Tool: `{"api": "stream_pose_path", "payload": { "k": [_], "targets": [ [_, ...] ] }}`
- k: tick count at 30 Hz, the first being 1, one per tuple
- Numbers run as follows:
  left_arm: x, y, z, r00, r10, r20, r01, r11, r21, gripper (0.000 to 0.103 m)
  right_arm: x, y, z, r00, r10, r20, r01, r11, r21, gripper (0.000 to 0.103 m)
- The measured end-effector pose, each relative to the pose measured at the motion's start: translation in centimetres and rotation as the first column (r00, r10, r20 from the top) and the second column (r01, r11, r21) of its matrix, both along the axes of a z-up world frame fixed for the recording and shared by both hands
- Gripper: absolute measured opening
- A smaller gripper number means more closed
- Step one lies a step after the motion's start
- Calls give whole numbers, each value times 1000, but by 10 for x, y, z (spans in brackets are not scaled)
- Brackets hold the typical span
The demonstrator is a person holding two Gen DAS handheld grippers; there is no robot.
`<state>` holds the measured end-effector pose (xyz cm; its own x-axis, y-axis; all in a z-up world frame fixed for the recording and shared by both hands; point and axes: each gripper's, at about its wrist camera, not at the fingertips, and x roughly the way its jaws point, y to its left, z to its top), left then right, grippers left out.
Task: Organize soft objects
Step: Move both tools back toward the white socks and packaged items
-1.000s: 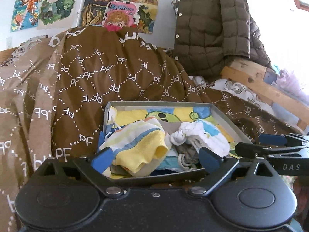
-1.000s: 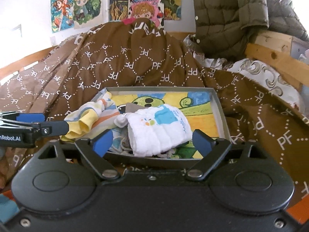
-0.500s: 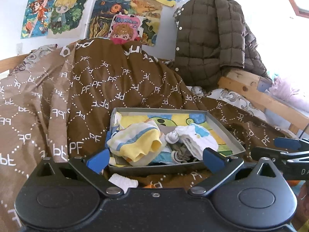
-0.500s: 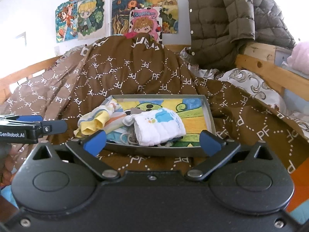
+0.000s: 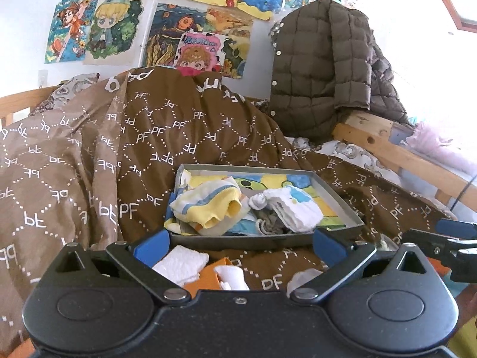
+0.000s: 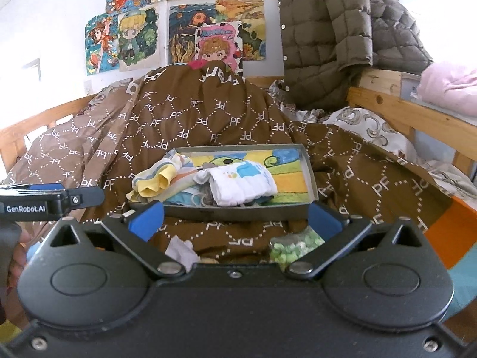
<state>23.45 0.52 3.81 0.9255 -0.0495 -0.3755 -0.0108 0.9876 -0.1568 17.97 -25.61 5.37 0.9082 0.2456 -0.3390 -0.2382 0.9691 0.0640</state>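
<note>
Both tongs hung spread and empty: the left tongs [image 5: 238, 243] and the right tongs [image 6: 235, 219] each framed the near wall of the grey tray [image 6: 238, 212], apart from it, so neither was pinching anything. That looked like a stand-off between picks, wide jaws ready for the next soft piece. Just in front of the tray, on the brown bedspread [image 5: 89, 155], lay the loose items not yet sorted: a folded white cloth [image 5: 180, 264], a small white piece on something orange [image 5: 229, 276], and, in the right view, a pale grey scrap [image 6: 180, 252] and a green-speckled piece [image 6: 293, 246]. Inside the tray, the yellow-and-blue striped garment [image 5: 208, 207] sat at its left, spilling over the rim, and the folded white cloth with blue print [image 6: 243, 183] lay just right of it, touching a grey bundle beneath. The tray's right part stayed bare, probably room for what remained. Beyond the tray the bedspread rose in a heap, with a quilted jacket [image 5: 325, 68] draped over the wooden bed frame, and drawings [image 6: 149, 35] on the wall.
</note>
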Motion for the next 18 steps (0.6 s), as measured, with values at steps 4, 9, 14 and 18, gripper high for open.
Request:
{"api": "stream_pose_path", "payload": {
  "k": [4,9,14,18],
  "targets": [
    [-14,-8,-1,1000,-13,8,13,1000,5,102,-28,-8,-3,1000,-15,0,15,1000,-1,102],
    [-30,-16,-5,999,-37,4,37,999,13,102,-61,-19,-9,999,-37,-2,37,999,-3,102],
    [-49,-21,-16,997,-69,-20,70,997,29,102,-97,-28,-21,999,-46,-12,46,999,-14,102],
    [-66,-24,-24,994,-105,-39,108,992,70,102,-127,-33,-32,999,-26,-19,25,998,-61,102]
  ]
}}
